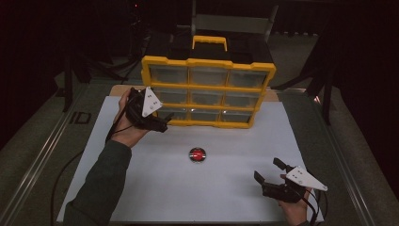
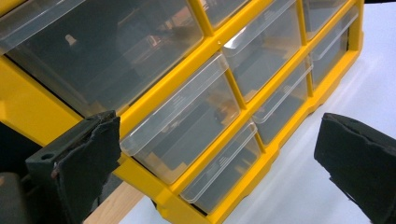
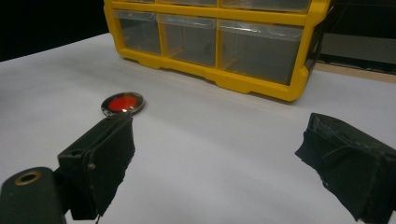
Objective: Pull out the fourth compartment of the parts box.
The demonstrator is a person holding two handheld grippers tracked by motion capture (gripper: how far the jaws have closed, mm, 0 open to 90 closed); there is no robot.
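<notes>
Two grippers: both with jaws spread wide and nothing between them.
Left gripper (image 1: 162,123): held up at the lower left corner of the yellow drawer cabinet (image 1: 207,63), jaws apart, close to the cabinet front; whether a jaw touches it cannot be told.
Left gripper's own view: its jaws frame the clear drawers (image 2: 182,126) of the cabinet, seen at a slant; all the drawers look pushed in.
Left hand (image 1: 126,134): wrapped around the gripper, green sleeve (image 1: 96,188) trailing back from the cabinet.
Right gripper (image 1: 268,176): well in front of the cabinet and off toward its right end, low over the white sheet (image 1: 155,188), jaws apart and empty.
Red disc (image 1: 197,154): lying flat on the white sheet in front of the cabinet's middle, apart from both grippers; in the right gripper view it sits just past the tip of that gripper's left-hand jaw.
Cabinet: standing upright at the far edge of the white sheet, yellow handle (image 1: 209,41) on top, three rows of three drawers.
</notes>
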